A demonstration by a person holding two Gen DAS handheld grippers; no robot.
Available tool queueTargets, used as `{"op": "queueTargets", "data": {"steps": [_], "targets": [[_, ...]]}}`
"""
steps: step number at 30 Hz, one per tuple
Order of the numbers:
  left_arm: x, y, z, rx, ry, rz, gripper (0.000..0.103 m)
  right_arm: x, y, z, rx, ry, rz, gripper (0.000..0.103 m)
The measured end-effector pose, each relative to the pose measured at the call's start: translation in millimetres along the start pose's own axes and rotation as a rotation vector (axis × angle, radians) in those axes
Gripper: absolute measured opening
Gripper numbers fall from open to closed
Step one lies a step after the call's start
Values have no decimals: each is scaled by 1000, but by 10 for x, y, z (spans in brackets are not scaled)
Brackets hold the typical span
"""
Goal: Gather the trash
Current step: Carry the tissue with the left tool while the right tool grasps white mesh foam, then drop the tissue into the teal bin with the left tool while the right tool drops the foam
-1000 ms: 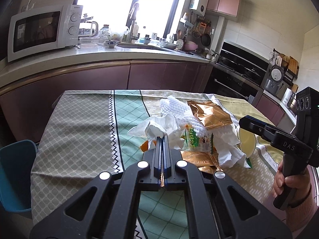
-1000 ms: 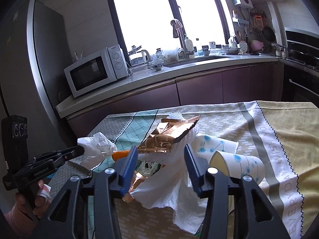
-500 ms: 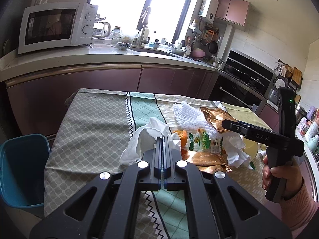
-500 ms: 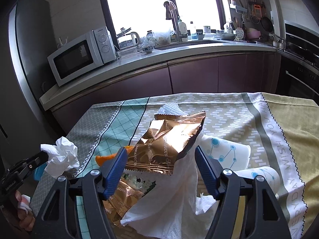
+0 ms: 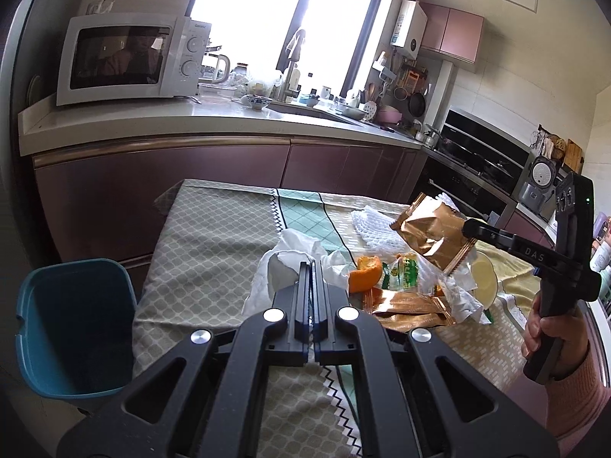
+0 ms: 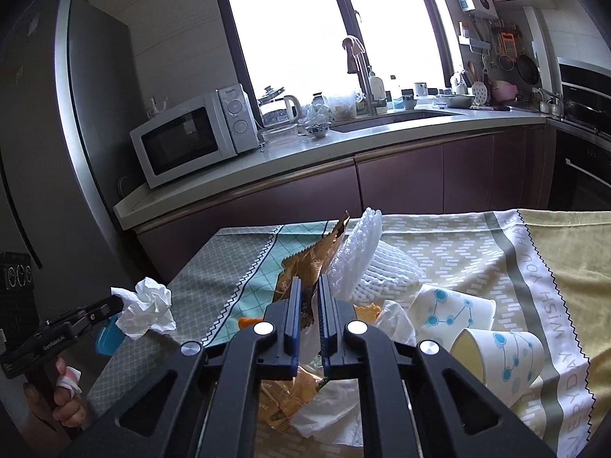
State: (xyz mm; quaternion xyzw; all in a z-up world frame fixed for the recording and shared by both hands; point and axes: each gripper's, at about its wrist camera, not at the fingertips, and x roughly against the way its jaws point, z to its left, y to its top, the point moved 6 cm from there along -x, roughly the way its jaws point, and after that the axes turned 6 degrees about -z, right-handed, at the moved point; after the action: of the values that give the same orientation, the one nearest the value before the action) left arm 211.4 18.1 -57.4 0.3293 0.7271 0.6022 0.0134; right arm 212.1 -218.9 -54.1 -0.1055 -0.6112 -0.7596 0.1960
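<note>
Sunlit kitchen cabinets and a microwave (image 5: 130, 59) back a tabletop (image 5: 214, 229) under a patterned cloth, seen from both wrist cameras. At far left, off the cloth's left edge and lower than it, stands a blue bin (image 5: 72, 324) with its mouth open upward; bare cloth lies between that edge and the rubbish heap.

The left hand-held gripper (image 5: 312, 267) has its fingers pressed together on a crumpled white tissue (image 5: 284, 263) — in the right wrist view the tissue (image 6: 147, 311) hangs clear of the cloth, near the left edge. Just right of it an orange peel (image 5: 366, 278) and a green wrapper (image 5: 406, 273) lie on the cloth, with a gold packet (image 5: 404, 307) flat in front of them.

The right hand-held gripper (image 6: 306, 292) is nearly closed, clamped on a gold snack bag (image 5: 431, 233) lifted off the heap; in the right wrist view the bag's long axis runs up and away from the fingers. White foam netting (image 6: 382, 267) lies behind it. Further right, two paper cups (image 6: 450, 315) lie on their sides, the nearer one's mouth facing left — beyond them the cloth is bare.
</note>
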Motion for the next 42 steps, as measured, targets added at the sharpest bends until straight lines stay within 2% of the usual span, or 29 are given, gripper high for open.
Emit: {"op": "queueTargets", "data": {"steps": [2, 8, 13, 15, 16, 18, 19, 22, 26, 28, 29, 30, 31, 37, 42], "targets": [[88, 11, 111, 5, 18, -7, 2, 47, 21, 75, -5, 34, -9, 7], [334, 40, 463, 32, 86, -32, 2, 18, -92, 153, -42, 89, 38, 7], [483, 56, 747, 56, 137, -46, 2, 11, -212, 130, -13, 29, 65, 7], [522, 48, 872, 70, 156, -51, 2, 19, -231, 124, -2, 11, 73, 12], [555, 47, 946, 76, 169, -54, 2, 20, -245, 145, 2, 21, 83, 16], [597, 40, 1065, 90, 193, -58, 2, -9, -286, 230, 38, 17, 100, 60], [612, 30, 1127, 100, 203, -58, 2, -38, -317, 277, 66, 9, 108, 64], [666, 18, 1315, 114, 242, -58, 2, -174, -397, 294, 57, 9, 148, 64], [691, -65, 1524, 131, 282, -41, 2, -418, -530, 156, 41, -39, 224, 63], [682, -122, 1620, 129, 304, -27, 2, -474, -597, 113, 35, -42, 245, 42], [669, -147, 1676, 130, 316, -16, 2, -485, -617, 102, 24, -34, 251, 25], [652, -174, 1728, 133, 325, -6, 2, -480, -622, 93, 14, -29, 249, 17], [636, -197, 1796, 138, 334, 4, 1, -458, -611, 88, 14, -34, 239, 13], [507, -379, 2107, 154, 399, 58, 2, -166, -286, 257, 48, -6, 114, 10], [372, -509, 2331, 193, 415, 92, 2, -79, -71, 686, 81, 127, 76, 10]]}}
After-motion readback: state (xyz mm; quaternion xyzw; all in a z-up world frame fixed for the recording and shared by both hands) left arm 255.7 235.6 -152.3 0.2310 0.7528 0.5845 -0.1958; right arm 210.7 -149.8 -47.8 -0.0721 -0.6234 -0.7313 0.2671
